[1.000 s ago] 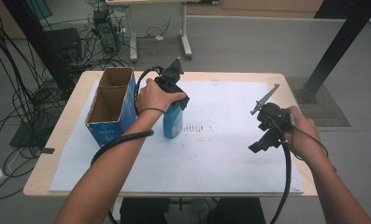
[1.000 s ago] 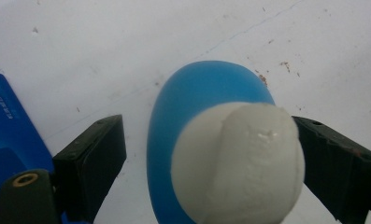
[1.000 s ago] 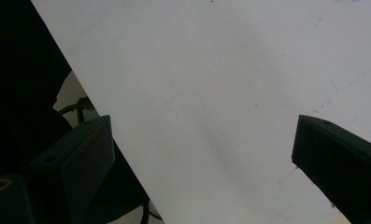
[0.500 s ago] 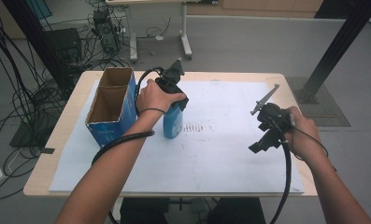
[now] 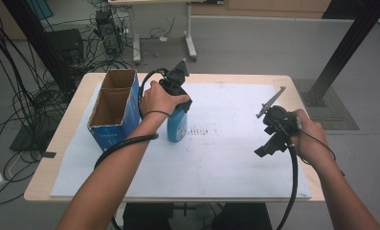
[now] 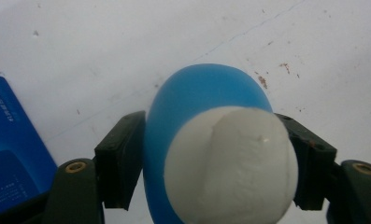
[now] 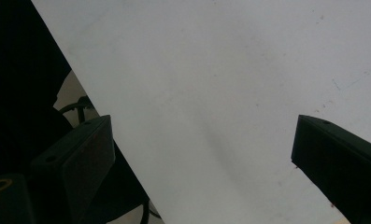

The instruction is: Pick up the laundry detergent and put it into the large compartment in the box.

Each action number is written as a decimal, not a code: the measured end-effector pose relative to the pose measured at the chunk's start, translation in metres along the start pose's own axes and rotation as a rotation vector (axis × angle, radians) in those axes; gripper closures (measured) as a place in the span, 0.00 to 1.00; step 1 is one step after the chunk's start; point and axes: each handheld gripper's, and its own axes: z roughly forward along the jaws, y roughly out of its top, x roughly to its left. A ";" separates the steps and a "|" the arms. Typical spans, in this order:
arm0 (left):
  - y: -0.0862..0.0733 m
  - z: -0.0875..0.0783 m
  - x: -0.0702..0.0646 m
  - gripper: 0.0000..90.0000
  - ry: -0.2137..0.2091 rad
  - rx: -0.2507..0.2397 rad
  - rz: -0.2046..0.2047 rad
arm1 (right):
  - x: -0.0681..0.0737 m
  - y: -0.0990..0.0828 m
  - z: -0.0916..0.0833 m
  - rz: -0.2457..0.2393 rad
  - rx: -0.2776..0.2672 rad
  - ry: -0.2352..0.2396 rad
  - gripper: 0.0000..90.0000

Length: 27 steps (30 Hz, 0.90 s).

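The blue bottle (image 5: 177, 125) stands upright on the white sheet (image 5: 216, 158), long axis vertical and white cap (image 6: 230, 163) up, straight below the left gripper (image 5: 177, 98), whose jaws have just been closing and now press its sides just below the cap. From above, the left hand (image 5: 158, 98) and gripper hide the bottle's top, and the left gripper view cuts off its base; the blue carton (image 5: 112, 115) stands just beside it. The right gripper (image 5: 273, 139) hangs well apart with jaws wide and nothing between them.
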 end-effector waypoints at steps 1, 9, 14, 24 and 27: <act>0.000 0.000 0.000 0.38 0.000 0.000 0.001 | 0.000 0.000 0.000 0.000 0.001 0.000 0.06; -0.001 -0.001 0.000 0.41 0.003 0.002 0.002 | 0.000 -0.001 0.000 0.001 -0.001 -0.003 0.06; -0.001 -0.001 -0.001 0.42 0.009 0.004 0.000 | 0.000 -0.001 -0.001 0.000 -0.003 -0.002 0.06; -0.001 -0.001 -0.003 0.42 0.019 0.006 -0.003 | 0.000 -0.001 0.000 0.001 0.001 -0.001 0.06; 0.000 -0.001 -0.002 0.42 0.020 0.007 -0.007 | 0.000 0.000 0.000 0.002 0.000 -0.001 0.06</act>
